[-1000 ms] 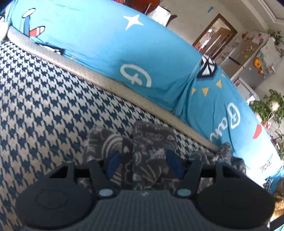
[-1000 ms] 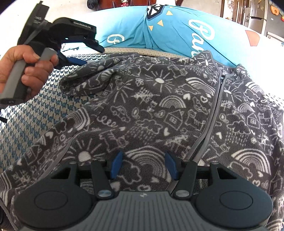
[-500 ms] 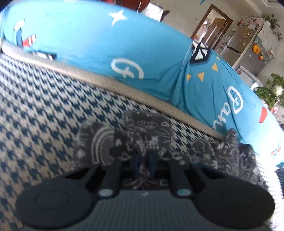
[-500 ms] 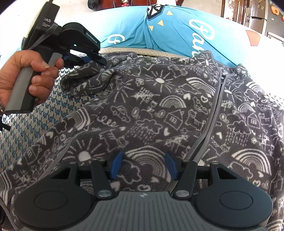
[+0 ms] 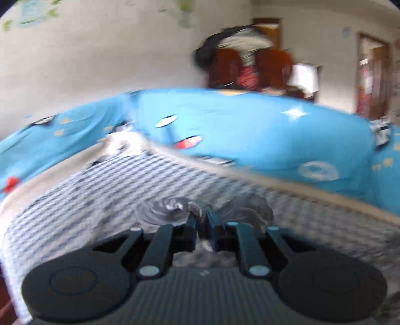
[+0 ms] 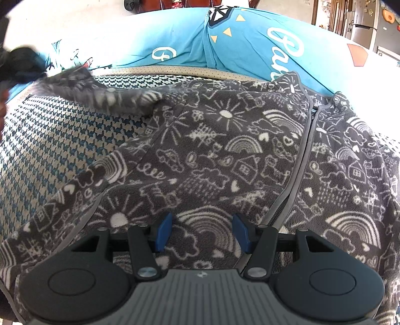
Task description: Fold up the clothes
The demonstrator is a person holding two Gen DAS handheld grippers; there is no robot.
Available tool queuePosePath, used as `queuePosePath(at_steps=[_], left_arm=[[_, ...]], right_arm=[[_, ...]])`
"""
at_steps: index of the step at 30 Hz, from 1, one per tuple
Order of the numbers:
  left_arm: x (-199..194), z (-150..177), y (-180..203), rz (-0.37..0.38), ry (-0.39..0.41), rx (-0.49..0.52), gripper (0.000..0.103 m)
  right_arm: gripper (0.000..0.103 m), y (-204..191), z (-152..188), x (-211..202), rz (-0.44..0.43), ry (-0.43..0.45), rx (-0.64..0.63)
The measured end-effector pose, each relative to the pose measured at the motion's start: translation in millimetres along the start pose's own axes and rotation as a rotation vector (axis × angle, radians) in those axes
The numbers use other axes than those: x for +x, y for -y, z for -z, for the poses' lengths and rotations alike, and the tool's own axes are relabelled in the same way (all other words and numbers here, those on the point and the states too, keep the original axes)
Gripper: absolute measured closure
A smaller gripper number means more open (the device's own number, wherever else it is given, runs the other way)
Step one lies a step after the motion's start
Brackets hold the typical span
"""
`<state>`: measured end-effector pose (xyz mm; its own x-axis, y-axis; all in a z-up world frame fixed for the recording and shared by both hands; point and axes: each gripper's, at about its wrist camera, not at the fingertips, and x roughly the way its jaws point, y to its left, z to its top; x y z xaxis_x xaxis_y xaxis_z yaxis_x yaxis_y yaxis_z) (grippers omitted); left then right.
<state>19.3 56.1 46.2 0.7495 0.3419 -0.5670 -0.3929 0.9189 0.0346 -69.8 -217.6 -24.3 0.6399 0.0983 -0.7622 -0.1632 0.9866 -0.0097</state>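
Observation:
A dark grey fleece jacket [image 6: 225,155] printed with white doodles lies spread on a houndstooth sofa seat [image 6: 50,140], zip running down its right half. Its left sleeve [image 6: 100,95] is stretched out to the upper left, blurred. My left gripper [image 5: 202,220] is shut on the sleeve's end [image 5: 175,207], seen bunched around the blue pads in the left wrist view. That gripper shows as a dark blur [image 6: 20,65] at the far left of the right wrist view. My right gripper [image 6: 202,231] hovers open over the jacket's lower front, nothing between its pads.
Blue printed cushions [image 6: 190,45] line the sofa back behind a beige piping edge [image 6: 160,71]. In the blurred left wrist view, bare houndstooth seat [image 5: 100,190], blue cushions [image 5: 250,130], a wall and a doorway [image 5: 370,75] appear. A fridge [image 6: 365,22] stands at far right.
My left gripper closed on the sleeve end, then swung left and up, pulling the sleeve out straight. My right gripper stayed open and still.

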Motion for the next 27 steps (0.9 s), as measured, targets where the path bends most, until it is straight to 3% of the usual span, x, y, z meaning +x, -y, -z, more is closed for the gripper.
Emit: queuePosePath(at_steps=[5,10,13,19,27], left_arm=[[12.6,11.0,-27.5,-0.040,-0.136,-0.060,0.076],[7.8,14.1,-40.2,-0.044,-0.182,-0.112,0.038],[0.0,14.7,-42.8,-0.042,-0.184,-0.126,0.028],[-14.7,15.9,-49.4,-0.030,-0.152,-0.157,0.028],[-9.0,20.5,-10.6,0.127,-0.195,-0.096,0.028]], right_arm=[[0.049,0.6,0.0,-0.1,0.001,-0.001,0.004],[0.049,2.2,0.0,-0.7,-0.006,0.001,0.004],[0.049,2.5,-0.7,-1.4,-0.012,-0.001,0.009],[0.049,7.1,-3.9,-9.3,-0.026,0.024,0.024],[0.050,17.6,-10.8,-14.3,-0.039,0.069,0.076]])
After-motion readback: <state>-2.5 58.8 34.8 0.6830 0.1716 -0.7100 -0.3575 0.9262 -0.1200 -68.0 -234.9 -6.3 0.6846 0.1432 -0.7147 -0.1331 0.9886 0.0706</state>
